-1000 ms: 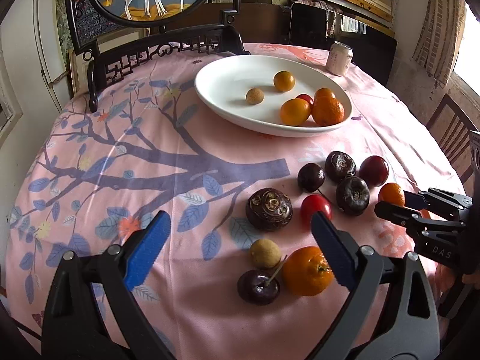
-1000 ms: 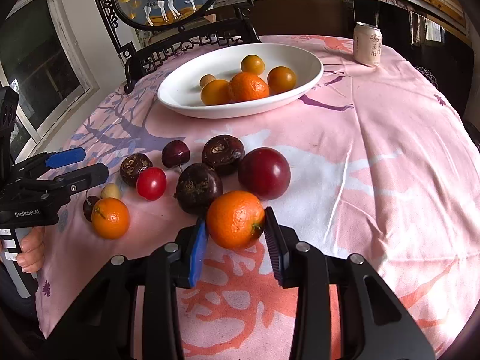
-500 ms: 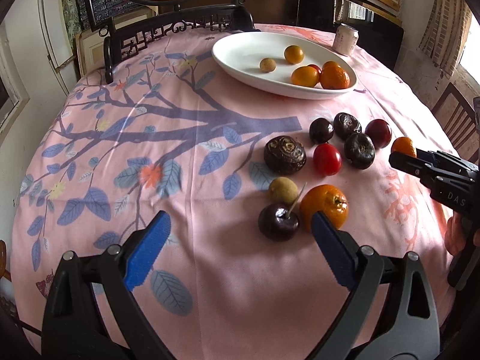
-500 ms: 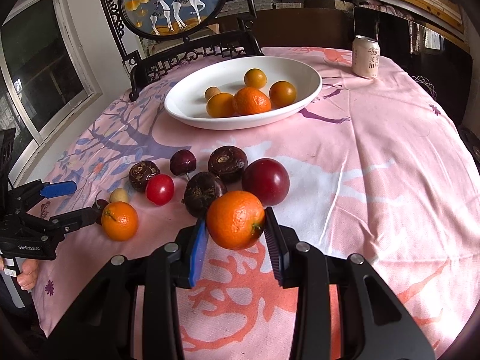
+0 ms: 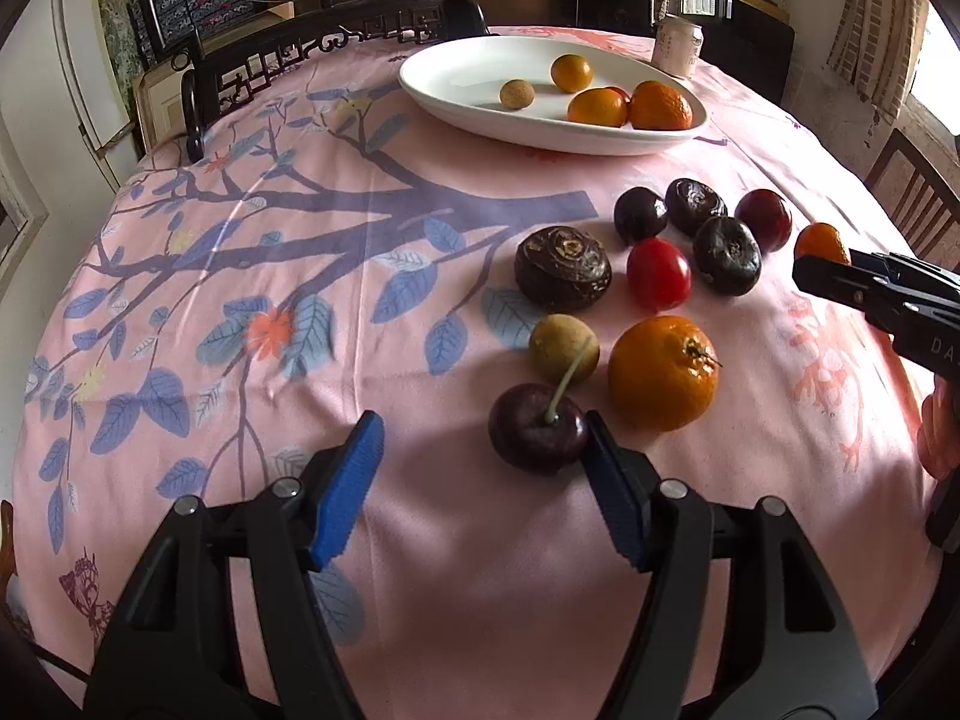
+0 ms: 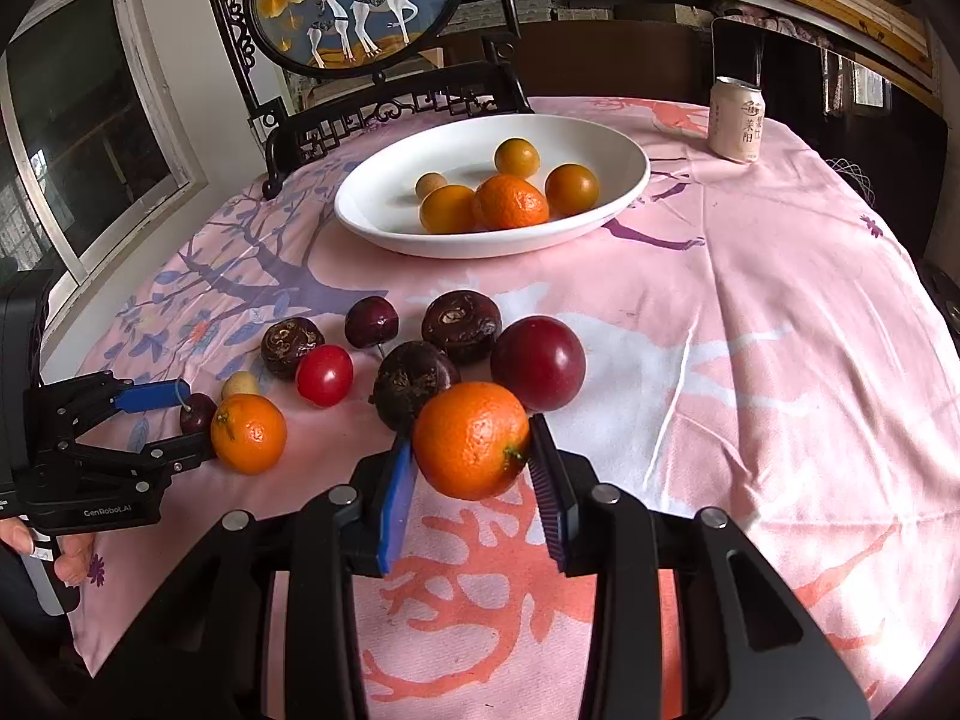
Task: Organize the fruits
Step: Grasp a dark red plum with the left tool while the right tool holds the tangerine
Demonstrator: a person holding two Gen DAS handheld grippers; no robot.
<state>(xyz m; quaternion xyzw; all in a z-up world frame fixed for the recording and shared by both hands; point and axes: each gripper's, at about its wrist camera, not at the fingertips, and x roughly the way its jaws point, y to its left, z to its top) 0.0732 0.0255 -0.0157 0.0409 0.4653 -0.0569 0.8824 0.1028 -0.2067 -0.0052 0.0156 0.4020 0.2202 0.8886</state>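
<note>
A round table under a pink tablecloth (image 5: 420, 540) with a blue tree print is standing in a room with a carved dark chair (image 5: 336, 42) at the far side.

In the left wrist view, the left gripper (image 5: 480, 474) is closing its jaws around a dark cherry (image 5: 537, 429) at the near edge of the fruit group. The right pad is touching or nearly touching the cherry, while the left pad is still apart from it, so nothing is being pinched yet. A loose mandarin (image 5: 663, 372) is lying just right of the cherry, and a white bowl (image 5: 456, 90) with some fruits is waiting far behind.

In the right wrist view, the right gripper (image 6: 471, 480) is pinching an orange mandarin (image 6: 471, 441) firmly and holding it above the cloth, near a red plum (image 6: 538, 363).

I think the cherry may roll to the left when only one pad is pushing it, or the smooth skin may be slipping out.
</note>
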